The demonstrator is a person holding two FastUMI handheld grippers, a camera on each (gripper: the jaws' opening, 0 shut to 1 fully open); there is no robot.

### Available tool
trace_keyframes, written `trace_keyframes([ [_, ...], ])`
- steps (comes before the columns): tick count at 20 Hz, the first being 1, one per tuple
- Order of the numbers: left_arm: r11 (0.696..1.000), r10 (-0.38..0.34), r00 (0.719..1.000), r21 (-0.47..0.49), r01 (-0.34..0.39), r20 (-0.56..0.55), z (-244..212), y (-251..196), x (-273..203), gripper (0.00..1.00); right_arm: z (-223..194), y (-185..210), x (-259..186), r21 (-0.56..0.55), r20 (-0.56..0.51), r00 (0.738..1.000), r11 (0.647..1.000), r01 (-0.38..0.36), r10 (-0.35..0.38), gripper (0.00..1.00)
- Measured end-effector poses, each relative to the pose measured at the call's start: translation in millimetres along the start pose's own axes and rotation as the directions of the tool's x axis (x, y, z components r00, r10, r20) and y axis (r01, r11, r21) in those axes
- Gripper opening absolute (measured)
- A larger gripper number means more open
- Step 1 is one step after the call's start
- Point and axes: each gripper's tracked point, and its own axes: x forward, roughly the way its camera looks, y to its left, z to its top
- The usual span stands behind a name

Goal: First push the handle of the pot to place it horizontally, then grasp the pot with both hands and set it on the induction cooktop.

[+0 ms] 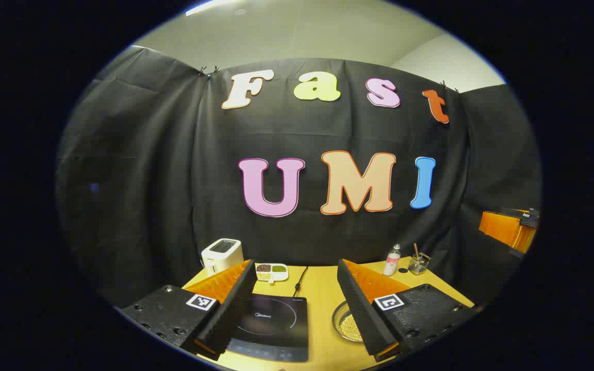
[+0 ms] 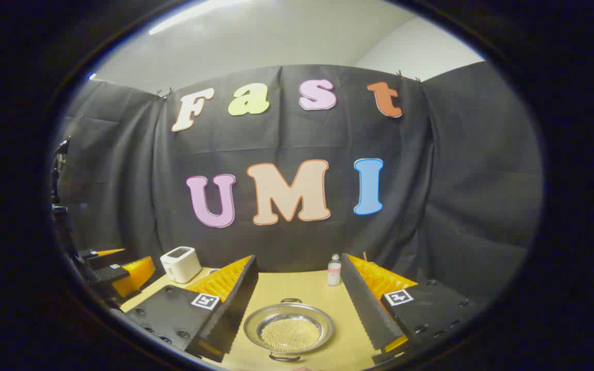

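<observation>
A shallow steel pot holding pale grains sits on the wooden table, between and below the wide-apart fingers of my right gripper, which is open and clear of it. One small loop handle points away from me and the other points toward me. The black induction cooktop lies flat under my open left gripper. The pot stands just right of the cooktop, half hidden behind a finger. The right gripper hangs off to the far right; the left gripper hovers at the left.
A white toaster stands at the table's back left, with a small divided dish of spices beside it. The cooktop's cord runs toward the back. A small bottle and a glass jar with sticks stand at the back right.
</observation>
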Motion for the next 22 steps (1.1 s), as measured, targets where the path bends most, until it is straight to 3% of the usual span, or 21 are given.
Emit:
trace_keyframes([
  [1,1.000,0.000,1.000,-0.010,0.000,-0.005,-3,-3,1,0.92,0,-6,3,-0.007,0.001,1.000,1.000,0.004,-0.004,0.92],
  [2,1.000,0.005,1.000,-0.016,-0.005,-0.013,-5,-4,2,0.93,-1,-10,4,-0.016,-0.004,1.000,1.000,0.008,-0.008,0.99],
  [5,0.999,0.028,0.999,-0.018,-0.029,-0.015,-5,-4,1,0.96,-5,-14,7,-0.019,-0.018,1.000,1.000,-0.008,0.008,0.99],
  [9,0.999,0.044,0.999,-0.016,-0.044,-0.010,-4,-8,-4,0.92,-9,-22,10,-0.029,-0.027,1.000,1.000,-0.005,0.004,0.99],
  [10,0.999,0.047,0.999,-0.008,-0.047,-0.009,-3,-8,-5,0.95,-10,-21,10,-0.028,-0.029,1.000,1.000,-0.010,0.009,0.92],
  [11,0.999,0.049,0.999,0.000,-0.049,-0.006,-2,-9,-4,0.92,-10,-21,10,-0.029,-0.029,1.000,1.000,-0.011,0.010,0.92],
  [22,0.999,0.036,0.999,0.007,-0.035,-0.024,-7,-13,-14,0.95,-17,-32,1,-0.016,-0.055,0.998,1.000,0.016,-0.017,0.92],
])
